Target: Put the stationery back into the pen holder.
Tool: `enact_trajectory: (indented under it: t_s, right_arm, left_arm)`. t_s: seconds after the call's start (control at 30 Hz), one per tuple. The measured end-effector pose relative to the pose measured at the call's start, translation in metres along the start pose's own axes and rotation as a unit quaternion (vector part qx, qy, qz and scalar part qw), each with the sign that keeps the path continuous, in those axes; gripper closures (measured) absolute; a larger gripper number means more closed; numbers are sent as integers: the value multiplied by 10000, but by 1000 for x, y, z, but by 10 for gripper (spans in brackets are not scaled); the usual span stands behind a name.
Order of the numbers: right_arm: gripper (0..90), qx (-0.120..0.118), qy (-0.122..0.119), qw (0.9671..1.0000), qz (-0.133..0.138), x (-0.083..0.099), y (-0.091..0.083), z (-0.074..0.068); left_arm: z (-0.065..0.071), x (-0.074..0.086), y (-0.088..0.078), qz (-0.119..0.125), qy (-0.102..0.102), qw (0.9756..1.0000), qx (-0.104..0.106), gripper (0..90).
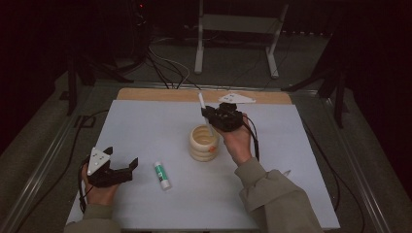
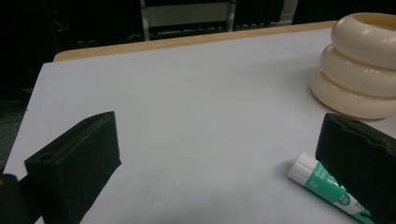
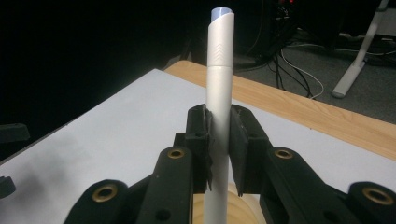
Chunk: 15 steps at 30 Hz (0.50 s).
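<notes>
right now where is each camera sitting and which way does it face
High view: above the person's side of the table, looking forward and down; both forearms, the left claw and the right claw show.
Left gripper view: on the left claw, low over the table, facing the glue stick and ringed holder; its open jaws show.
Right gripper view: on the right claw, facing the table's far edge; its jaws clamp a white pen.
Shared: the high and left gripper views both show the glue stick and holder.

No text I can read: the glue stick label at my 4 o'clock (green-white print) is too blurred.
</notes>
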State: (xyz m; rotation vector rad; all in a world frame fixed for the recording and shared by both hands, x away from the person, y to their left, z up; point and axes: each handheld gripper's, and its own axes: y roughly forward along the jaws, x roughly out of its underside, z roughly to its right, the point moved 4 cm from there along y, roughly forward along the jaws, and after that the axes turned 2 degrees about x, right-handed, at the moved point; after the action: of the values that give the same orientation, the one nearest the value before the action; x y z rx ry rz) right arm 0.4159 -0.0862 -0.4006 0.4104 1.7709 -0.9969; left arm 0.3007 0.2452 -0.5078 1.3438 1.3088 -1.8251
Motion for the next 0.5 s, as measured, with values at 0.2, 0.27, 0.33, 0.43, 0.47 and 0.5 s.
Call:
enact_trajectory:
  t_s: [0.2,0.27,0.33,0.43,0.47,0.5]
  right_arm:
    - [795,22,-27,10000,36,-1,4,0]
    - [795,37,-18,10000,46,-1,6,0]
    - [794,48,-28,10000,45,-1,8,0]
    - [794,54,-54,10000,57,-1,10,0]
    - [794,54,-54,10000,57,-1,10,0]
    - [794,50,-63,9999,68,-1,11,-1]
  left_arm:
    - [0,0,0,1,-1,10000,2,4]
    - [0,0,0,4,-2,10000,5,4]
    - [0,0,0,-1,1,10000,6,4]
    - [0,0,0,-1,-4,10000,8,4]
    - [0,0,0,-1,-4,10000,8,4]
    - [0,0,0,-1,-4,10000,9,4]
